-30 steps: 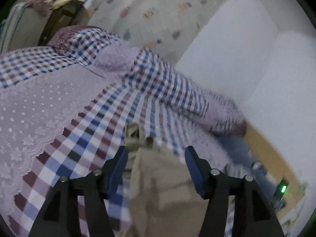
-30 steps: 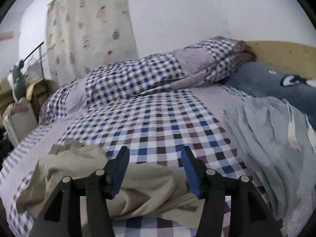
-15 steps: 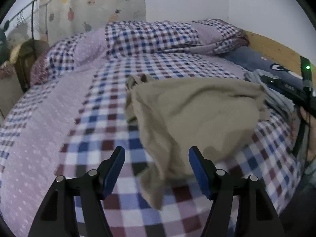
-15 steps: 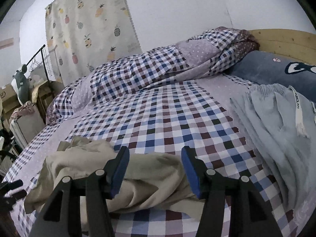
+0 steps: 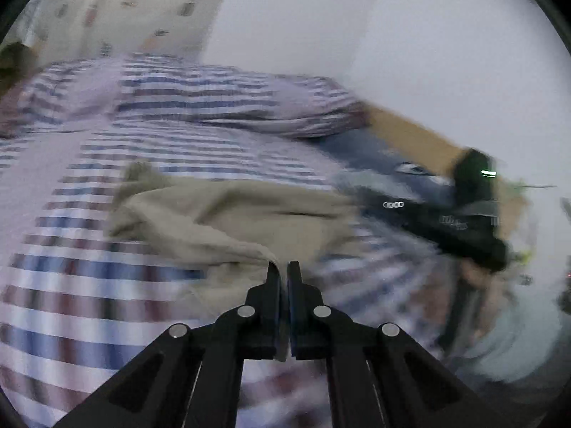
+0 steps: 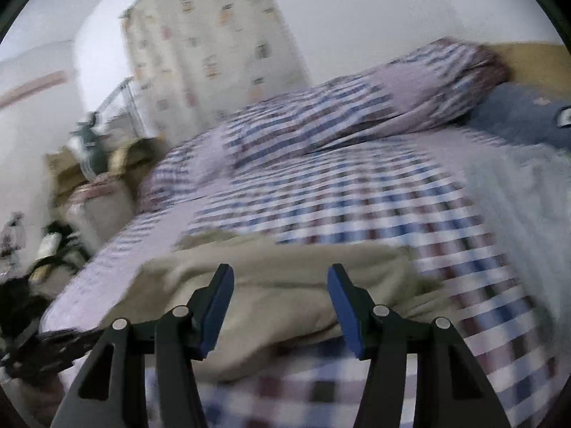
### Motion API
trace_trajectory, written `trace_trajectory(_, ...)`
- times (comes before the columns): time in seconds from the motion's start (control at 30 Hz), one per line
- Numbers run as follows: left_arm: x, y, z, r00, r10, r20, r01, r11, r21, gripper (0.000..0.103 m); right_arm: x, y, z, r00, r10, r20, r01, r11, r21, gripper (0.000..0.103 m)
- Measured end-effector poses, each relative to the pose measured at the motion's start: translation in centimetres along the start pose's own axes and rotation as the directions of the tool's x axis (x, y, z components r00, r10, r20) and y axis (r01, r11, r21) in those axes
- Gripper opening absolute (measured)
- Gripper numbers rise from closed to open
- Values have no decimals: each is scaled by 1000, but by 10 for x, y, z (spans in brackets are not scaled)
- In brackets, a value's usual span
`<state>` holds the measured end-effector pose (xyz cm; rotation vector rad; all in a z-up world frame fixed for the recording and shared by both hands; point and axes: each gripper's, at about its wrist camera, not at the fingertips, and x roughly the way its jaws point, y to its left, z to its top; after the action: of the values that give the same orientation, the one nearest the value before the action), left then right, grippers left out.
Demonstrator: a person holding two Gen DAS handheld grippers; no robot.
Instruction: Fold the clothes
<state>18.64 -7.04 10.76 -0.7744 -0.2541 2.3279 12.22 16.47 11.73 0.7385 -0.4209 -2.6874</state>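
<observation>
The left gripper (image 5: 284,267) is clenched on a near edge of the beige garment (image 5: 232,210), a thin fold of the cloth pinched between its two pads and drawn up toward the camera. The rest of that garment lies spread and rumpled on the checked bedsheet (image 5: 89,285), running from the pinch away to the far left, where a small bunched corner sticks up. In the right wrist view the right gripper (image 6: 281,296) is released, its blue pads (image 6: 217,306) wide apart and hovering just over the beige garment (image 6: 285,285), which lies across the near part of the bed; whether the tips touch the cloth is hard to say through the motion blur. A folded checked quilt (image 6: 339,121) sits along the far side of the bed, with a dark blue pillow (image 6: 524,114) at the far right against the wooden headboard (image 6: 535,60). A pale grey-blue garment (image 6: 517,192) lies on the right of the bed, apart from the beige one. A patterned curtain (image 6: 214,46) hangs at the far wall.
</observation>
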Motion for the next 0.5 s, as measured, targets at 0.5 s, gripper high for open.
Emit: trace_trajectory(0.5,51,-52,-81,945,-51,-324,60,998,19,36,-17,27,-57,921,237,-310,-250,968,-3,61)
